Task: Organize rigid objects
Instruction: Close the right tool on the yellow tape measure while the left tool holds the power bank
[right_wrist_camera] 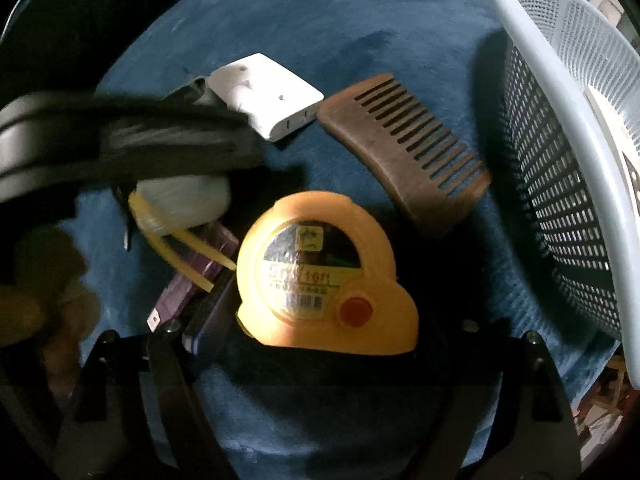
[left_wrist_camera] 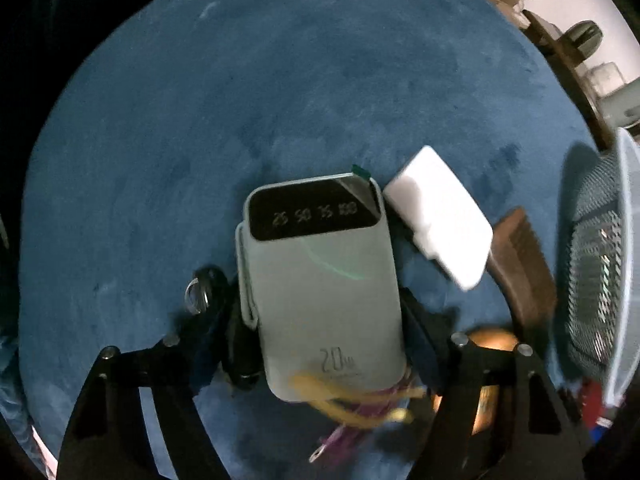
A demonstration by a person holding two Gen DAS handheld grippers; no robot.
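My left gripper (left_wrist_camera: 320,320) is shut on a pale green power bank (left_wrist_camera: 320,280), its fingers pressing both long sides. In the right wrist view the left gripper (right_wrist_camera: 140,140) reaches in from the left, with the power bank's end (right_wrist_camera: 184,200) showing below it. My right gripper (right_wrist_camera: 324,320) has a yellow tape measure (right_wrist_camera: 320,268) between its fingers and looks shut on it. A white charger block (left_wrist_camera: 440,216) (right_wrist_camera: 272,92) and a brown wooden comb (left_wrist_camera: 520,264) (right_wrist_camera: 404,144) lie on the blue cloth (left_wrist_camera: 200,120). A purple item with yellow straps (right_wrist_camera: 192,272) (left_wrist_camera: 360,408) lies below the power bank.
A light blue mesh basket (right_wrist_camera: 560,120) (left_wrist_camera: 596,260) stands at the right. A black key fob with a ring (left_wrist_camera: 204,288) lies left of the power bank. Room clutter shows beyond the cloth's far right edge.
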